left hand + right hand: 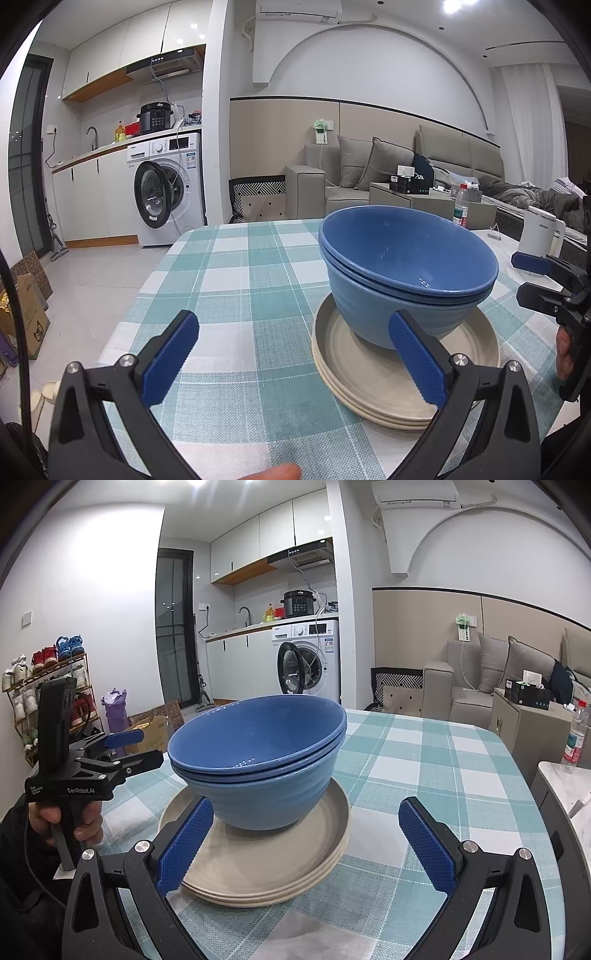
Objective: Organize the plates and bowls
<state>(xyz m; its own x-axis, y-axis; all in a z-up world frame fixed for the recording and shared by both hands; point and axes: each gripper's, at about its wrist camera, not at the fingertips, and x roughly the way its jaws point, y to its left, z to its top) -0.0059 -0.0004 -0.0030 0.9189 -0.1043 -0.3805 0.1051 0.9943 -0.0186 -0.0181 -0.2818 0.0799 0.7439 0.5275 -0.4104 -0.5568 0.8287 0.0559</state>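
Observation:
Two nested blue bowls (402,273) (258,757) rest on a stack of beige plates (354,376) (266,864) on the checked tablecloth. My left gripper (295,358) is open just left of the stack, its right pad in front of the bowls. In the right wrist view the left gripper (136,746) shows at the far left, held by a hand. My right gripper (306,845) is open on the stack's near right side, its left pad over the plates' rim. It appears open at the right edge of the left wrist view as the right gripper (524,277).
The teal-checked table (236,280) (424,760) ends in a rounded far edge. A white kettle (539,232) and a water bottle (461,205) (574,738) stand to the right. Washing machine, sofa, cardboard boxes and a shoe rack (48,686) surround the table.

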